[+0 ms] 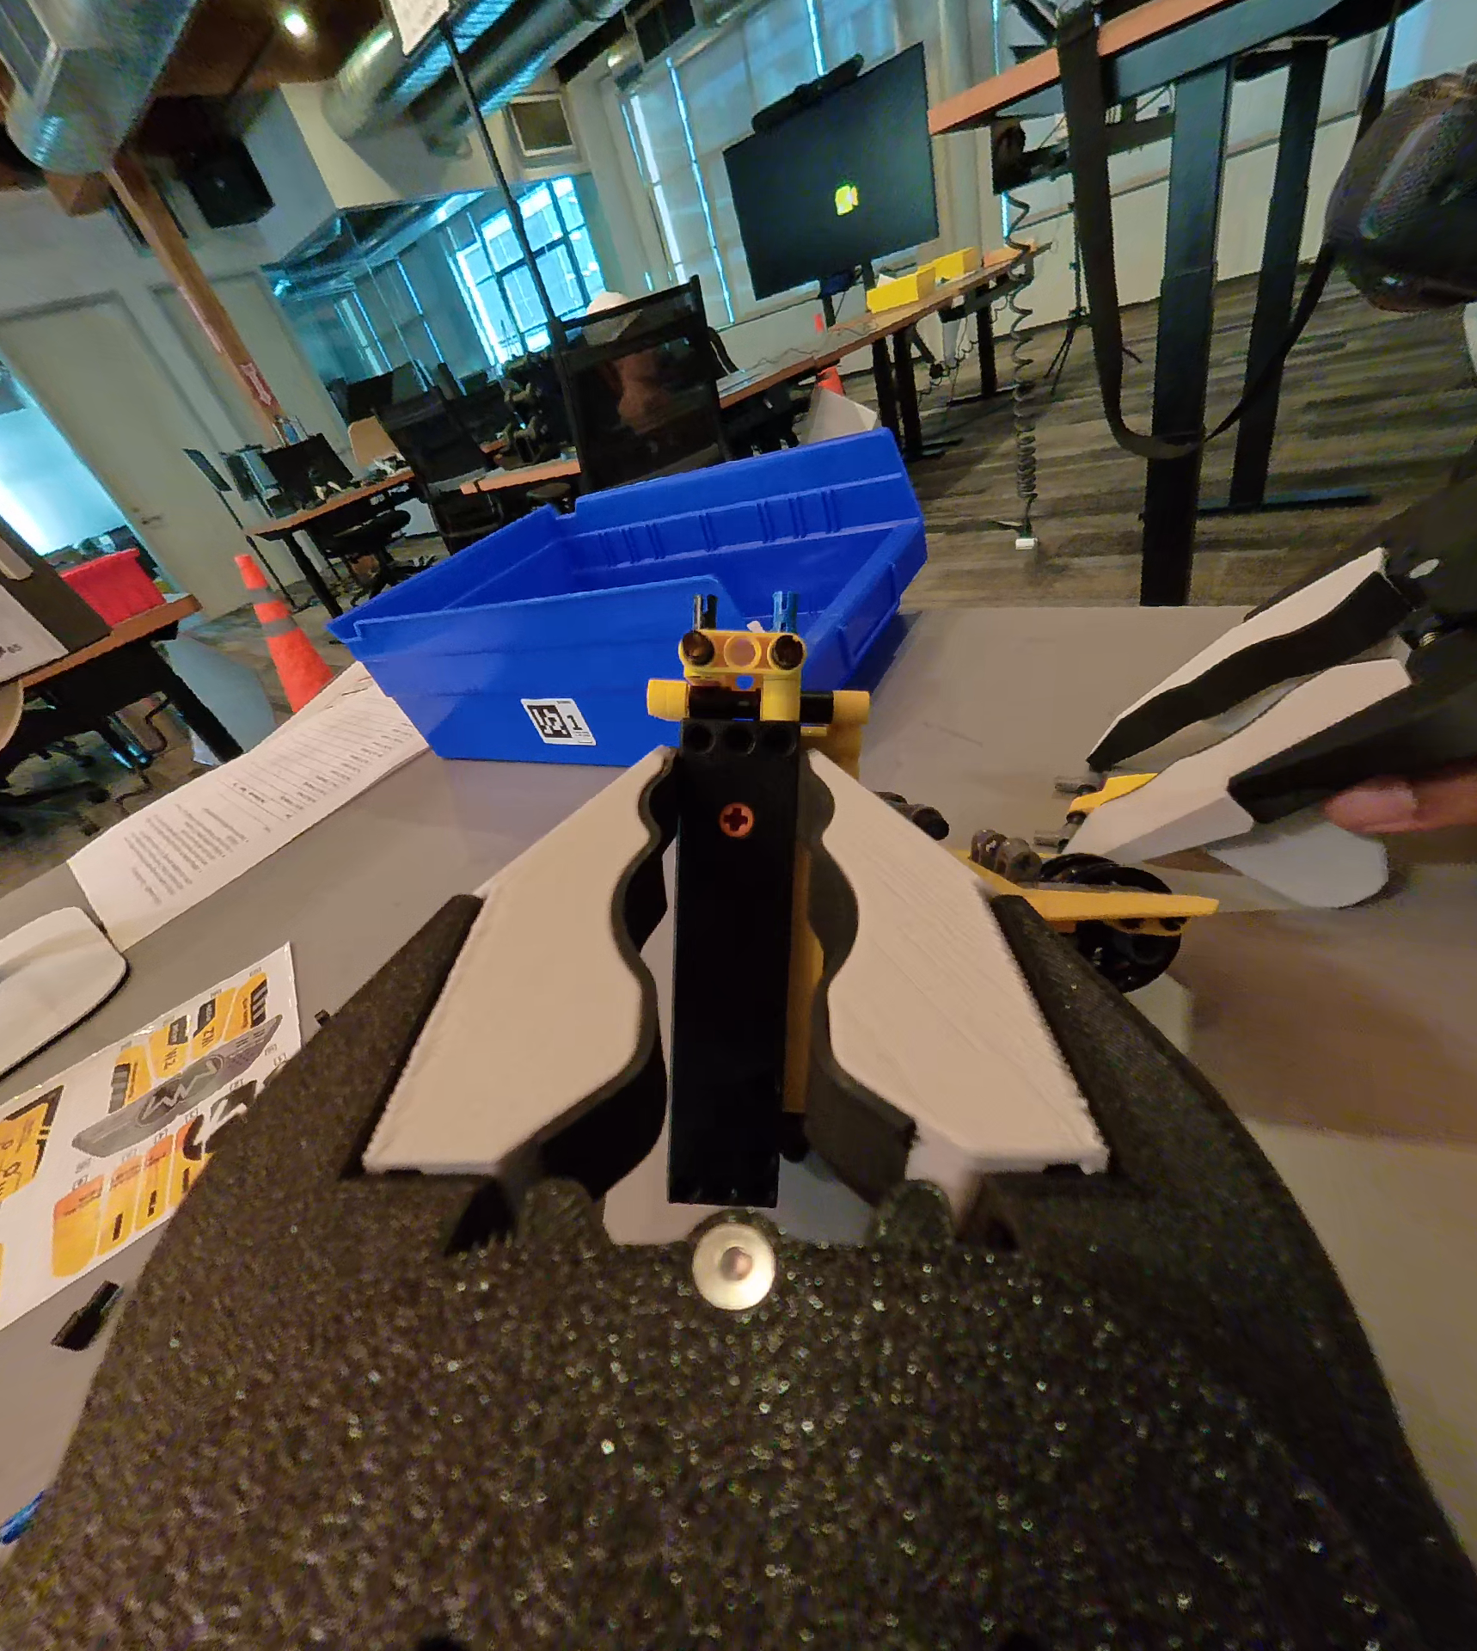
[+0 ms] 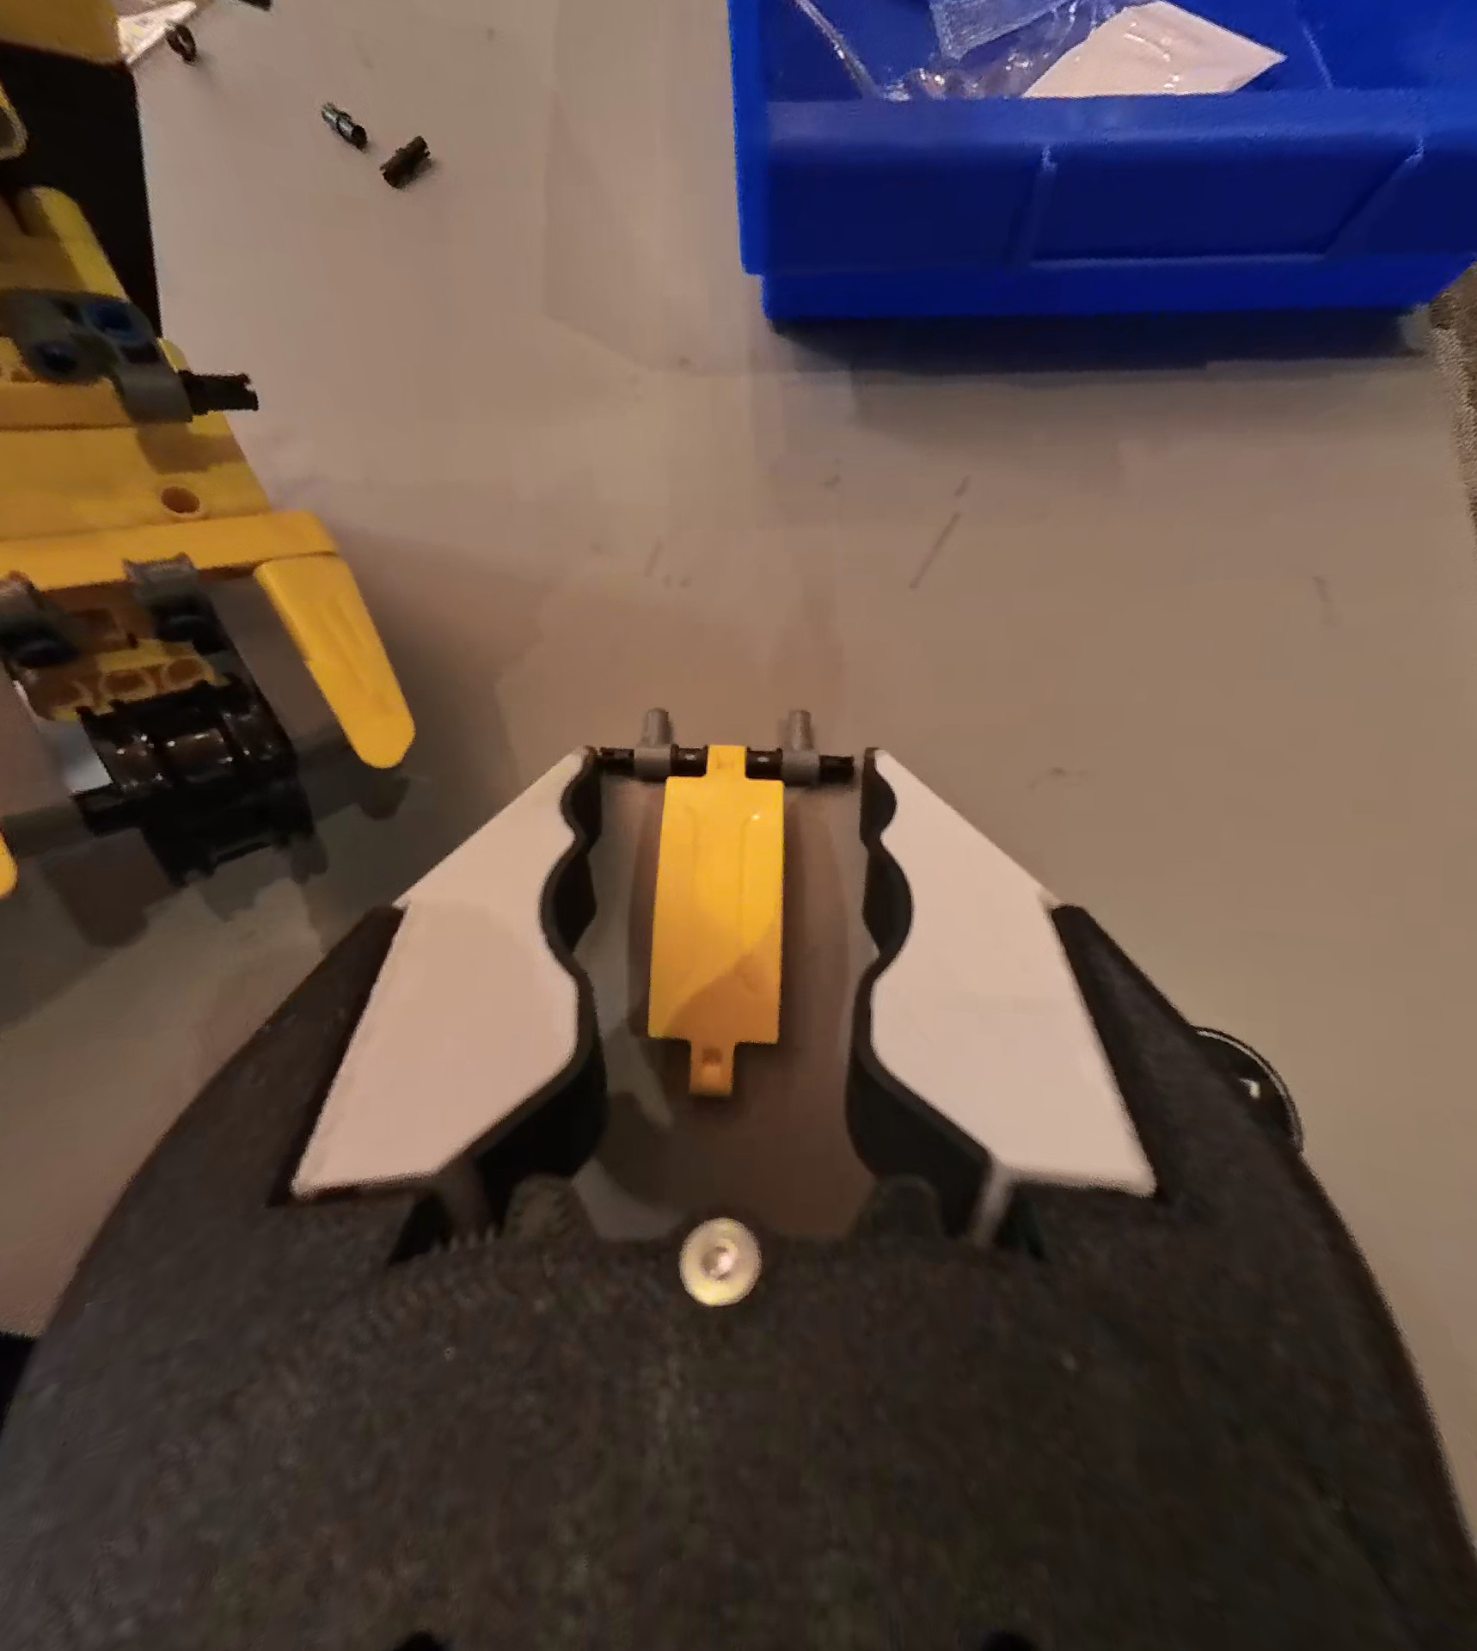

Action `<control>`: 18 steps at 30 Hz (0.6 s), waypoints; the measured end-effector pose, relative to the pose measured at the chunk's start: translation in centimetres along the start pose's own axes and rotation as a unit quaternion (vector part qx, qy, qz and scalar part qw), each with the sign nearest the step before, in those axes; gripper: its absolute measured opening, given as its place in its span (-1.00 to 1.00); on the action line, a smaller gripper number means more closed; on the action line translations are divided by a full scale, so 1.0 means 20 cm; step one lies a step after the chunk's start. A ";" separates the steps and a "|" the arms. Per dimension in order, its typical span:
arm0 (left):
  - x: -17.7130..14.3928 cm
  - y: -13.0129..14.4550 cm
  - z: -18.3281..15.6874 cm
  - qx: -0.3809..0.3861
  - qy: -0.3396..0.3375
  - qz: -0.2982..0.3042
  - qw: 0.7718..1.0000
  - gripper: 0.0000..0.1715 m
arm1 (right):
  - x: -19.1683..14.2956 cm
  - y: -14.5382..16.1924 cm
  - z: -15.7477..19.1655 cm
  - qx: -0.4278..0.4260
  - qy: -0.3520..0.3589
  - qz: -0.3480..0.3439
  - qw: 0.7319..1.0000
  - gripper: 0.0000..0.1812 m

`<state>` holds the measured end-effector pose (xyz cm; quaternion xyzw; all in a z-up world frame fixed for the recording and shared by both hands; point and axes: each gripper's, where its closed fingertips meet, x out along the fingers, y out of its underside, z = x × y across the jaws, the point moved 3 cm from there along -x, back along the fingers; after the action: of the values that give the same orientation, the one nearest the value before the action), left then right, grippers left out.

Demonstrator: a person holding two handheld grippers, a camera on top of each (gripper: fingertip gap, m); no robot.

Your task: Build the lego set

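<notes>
Left tongs (image 1: 739,786) clamp black-yellow brick assembly (image 1: 735,938); right tongs (image 2: 726,759) pinch yellow panel (image 2: 721,902).

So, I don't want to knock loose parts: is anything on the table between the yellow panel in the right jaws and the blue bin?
Nothing visible. Bare grey table lies between the yellow panel and the blue bin. Two small black pins lie off to the left, nearer the yellow model, clear of that line.

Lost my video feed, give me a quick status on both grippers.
Left gripper shut on black beam assembly. Right gripper clamps black axle of yellow panel piece, low over grey table. Yellow model beside it, apart.
</notes>
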<state>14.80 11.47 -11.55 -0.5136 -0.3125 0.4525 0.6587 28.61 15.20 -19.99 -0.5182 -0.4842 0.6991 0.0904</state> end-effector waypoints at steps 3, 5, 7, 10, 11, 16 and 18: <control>0.00 0.00 0.00 0.005 0.000 0.000 1.000 -0.71 | 0.00 0.00 0.00 -0.001 0.002 0.001 1.000 -0.36; 0.00 0.00 -0.01 0.005 0.001 0.000 1.000 -0.71 | 0.01 0.00 0.00 -0.001 0.003 0.000 1.000 -0.36; 0.00 0.00 0.00 0.004 0.001 0.000 1.000 -0.71 | 0.01 0.00 0.00 -0.001 0.002 0.000 1.000 -0.38; 0.00 0.00 0.00 0.002 0.001 0.000 1.000 -0.71 | 0.01 0.00 0.00 -0.003 -0.001 0.001 1.000 -0.38; 0.00 0.00 0.00 0.001 0.001 0.000 1.000 -0.71 | 0.01 0.00 0.00 -0.002 -0.003 0.001 1.000 -0.38; 0.00 0.00 0.00 0.001 0.001 -0.001 1.000 -0.71 | 0.01 0.00 -0.01 0.000 -0.022 -0.001 1.000 -0.39; 0.00 0.00 0.00 0.002 0.001 -0.001 1.000 -0.71 | 0.01 0.00 -0.01 -0.015 -0.020 0.003 1.000 -0.38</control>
<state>14.76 11.52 -11.48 -0.5122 -0.3111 0.4518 0.6608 28.65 15.41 -20.12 -0.5071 -0.4944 0.7025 0.0705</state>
